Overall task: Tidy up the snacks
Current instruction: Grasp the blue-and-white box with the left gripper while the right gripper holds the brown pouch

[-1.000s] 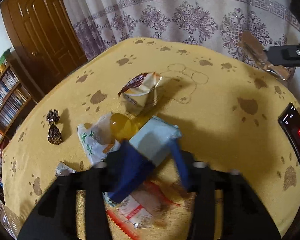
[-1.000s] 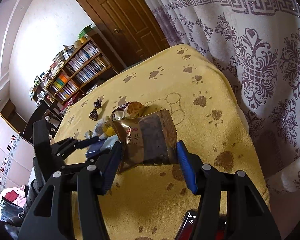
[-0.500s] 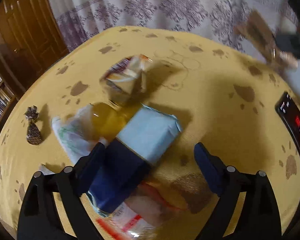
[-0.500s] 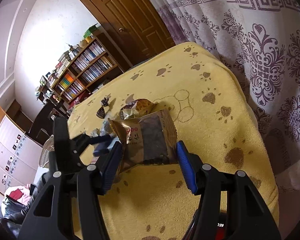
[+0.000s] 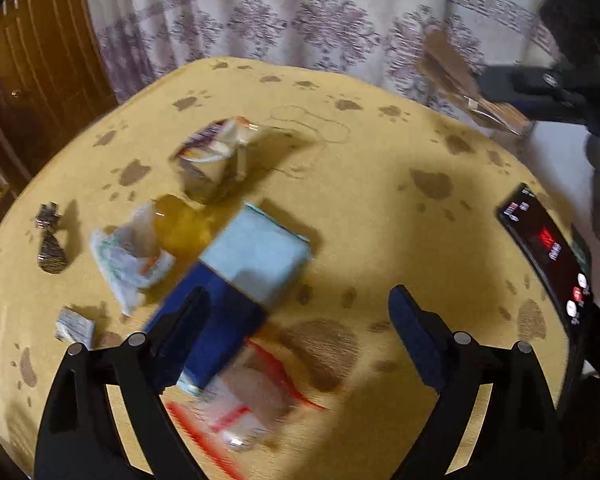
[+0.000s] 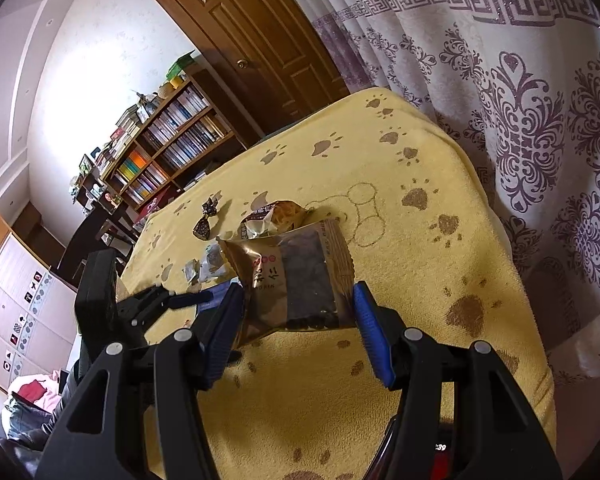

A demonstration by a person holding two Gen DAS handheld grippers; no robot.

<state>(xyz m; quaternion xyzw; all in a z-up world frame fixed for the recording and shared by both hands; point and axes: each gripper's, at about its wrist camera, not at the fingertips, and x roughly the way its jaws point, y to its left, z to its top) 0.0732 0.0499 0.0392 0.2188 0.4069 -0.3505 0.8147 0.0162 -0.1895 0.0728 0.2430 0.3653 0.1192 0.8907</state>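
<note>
Since a second ago my left gripper (image 5: 296, 320) has let go of the blue-and-pale-blue packet (image 5: 236, 280): its fingers were closed on the packet's dark end then, and now they stand spread wide with nothing between them, the packet lying flat on the surface (image 5: 380, 208). The left view has also pulled back a little and is smeared by motion.

My right gripper (image 6: 298, 316) has hardly changed. It still pinches the gold-brown snack pouch (image 6: 296, 276) by its lower edge, holding it upright above the cloth; the pouch is crinkly foil with a clear window showing dark pieces inside and a serrated seal along the side. In the left view the same pouch (image 5: 460, 80) shows at the far right edge, clamped in that gripper.

The surface is a yellow terry cloth printed with brown paw marks. The boxy packet rests with its dark blue end over a clear wrapper with red stripes (image 5: 244, 404), blurred here. Touching its pale end is a glossy amber, rounded sweet (image 5: 180, 224) in a crumpled white wrapper with green print (image 5: 128, 260). Beyond lies a puffed, creased foil bag (image 5: 220, 156). Off to the left sit a dark twisted-end candy (image 5: 52, 244) and a small silvery sachet (image 5: 74, 324). A phone (image 5: 548, 252) lies at the right edge.
</note>
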